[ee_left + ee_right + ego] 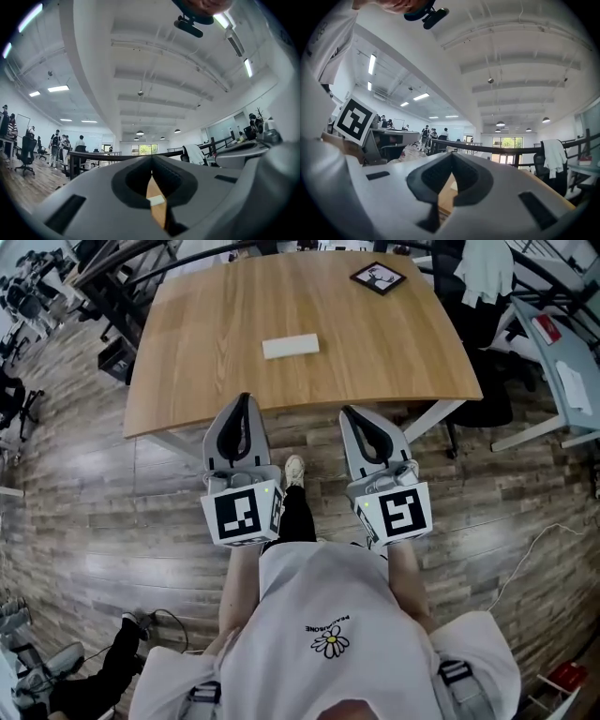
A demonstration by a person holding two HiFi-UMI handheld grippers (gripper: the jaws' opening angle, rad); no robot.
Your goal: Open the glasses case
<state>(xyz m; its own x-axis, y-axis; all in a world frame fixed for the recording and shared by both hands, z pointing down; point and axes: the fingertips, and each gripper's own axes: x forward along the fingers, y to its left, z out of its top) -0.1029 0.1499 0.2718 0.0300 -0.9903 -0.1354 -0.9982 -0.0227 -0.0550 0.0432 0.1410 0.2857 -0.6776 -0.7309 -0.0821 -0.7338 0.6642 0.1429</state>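
Note:
A white glasses case (290, 346) lies shut near the middle of the wooden table (216, 352). A sliver of the case (156, 201) shows through the shut jaws in the left gripper view, and a pale sliver of the case (453, 185) in the right gripper view. My left gripper (246, 399) is shut and empty, its tips over the table's near edge, short of the case. My right gripper (349, 413) is also shut and empty, just off the near edge, to the case's right and nearer me.
A black framed picture (378, 277) lies at the table's far right corner. Chairs and a second desk (562, 371) stand to the right. Black frames and chairs (103, 277) crowd the far left. Several people (61, 143) stand far across the room.

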